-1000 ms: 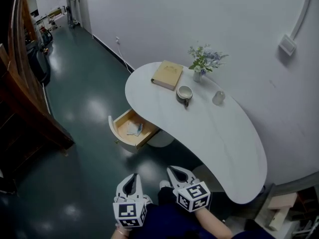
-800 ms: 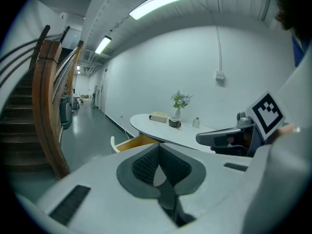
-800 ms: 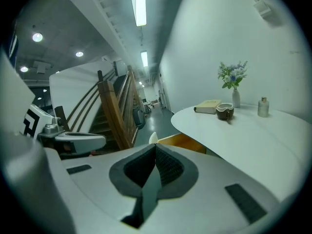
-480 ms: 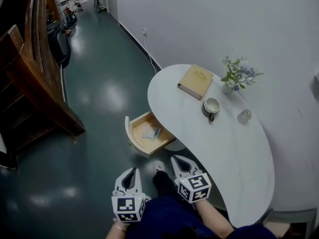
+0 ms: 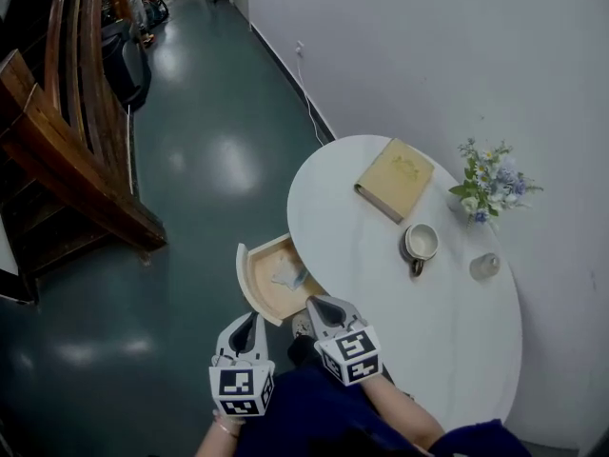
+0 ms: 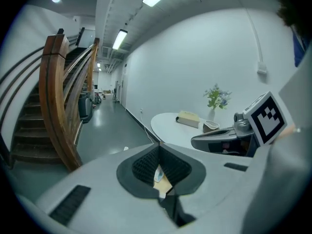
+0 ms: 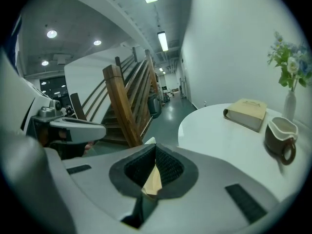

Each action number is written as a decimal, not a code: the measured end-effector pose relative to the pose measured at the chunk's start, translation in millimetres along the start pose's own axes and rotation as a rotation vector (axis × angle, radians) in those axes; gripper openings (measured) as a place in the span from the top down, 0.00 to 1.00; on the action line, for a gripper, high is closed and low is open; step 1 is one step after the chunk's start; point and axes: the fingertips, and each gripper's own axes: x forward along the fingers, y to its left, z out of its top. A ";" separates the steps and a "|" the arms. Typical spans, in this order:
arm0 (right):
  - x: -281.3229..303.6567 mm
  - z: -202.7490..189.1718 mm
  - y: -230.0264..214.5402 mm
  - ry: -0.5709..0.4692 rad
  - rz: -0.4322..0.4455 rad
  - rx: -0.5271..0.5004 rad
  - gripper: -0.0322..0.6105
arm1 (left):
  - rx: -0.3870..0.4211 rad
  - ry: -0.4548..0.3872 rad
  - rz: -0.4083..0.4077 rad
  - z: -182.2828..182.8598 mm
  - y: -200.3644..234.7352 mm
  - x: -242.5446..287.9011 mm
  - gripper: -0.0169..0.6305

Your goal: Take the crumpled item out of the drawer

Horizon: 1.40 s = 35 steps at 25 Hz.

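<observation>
L gripper [image 5: 249,320] & R gripper [image 5: 317,303] clenched, empty, by drawer [image 5: 245,280]; crumpled item [image 5: 287,275] inside, maybe paper.

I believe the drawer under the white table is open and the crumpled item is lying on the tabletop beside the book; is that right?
Not quite. The drawer under the white table is open, but the crumpled item lies inside that drawer, not on the tabletop beside the book. The head view shows this.
</observation>
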 end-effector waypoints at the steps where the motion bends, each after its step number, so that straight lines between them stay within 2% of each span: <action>1: 7.8 2.3 -5.5 0.011 0.013 -0.008 0.94 | -0.009 0.003 0.007 2.6 1.1 8.1 0.97; 5: 33.3 4.9 -22.4 0.061 0.062 -0.031 0.94 | -0.026 0.020 0.048 9.8 4.3 35.0 0.97; 9: 52.8 -0.7 -26.0 0.123 0.112 -0.044 0.94 | 0.010 0.027 0.091 19.3 5.9 49.1 0.97; 16: 77.8 -6.9 -14.0 0.207 0.148 -0.080 0.94 | -0.033 0.036 0.111 23.2 17.2 52.5 0.97; 21: 102.1 -13.0 -11.8 0.267 0.130 -0.070 0.88 | -0.023 0.051 0.099 27.9 35.5 59.0 0.97; 27: 127.4 -36.4 -2.8 0.387 0.115 -0.063 0.75 | -0.020 0.057 0.066 38.5 59.3 71.8 0.97; 32: 149.0 -64.8 4.2 0.507 0.112 -0.055 0.72 | -0.023 0.069 0.053 39.2 73.8 79.2 0.97; 35: 157.9 -81.7 1.2 0.557 0.076 -0.063 0.71 | -0.030 0.086 0.044 34.5 80.1 79.2 0.97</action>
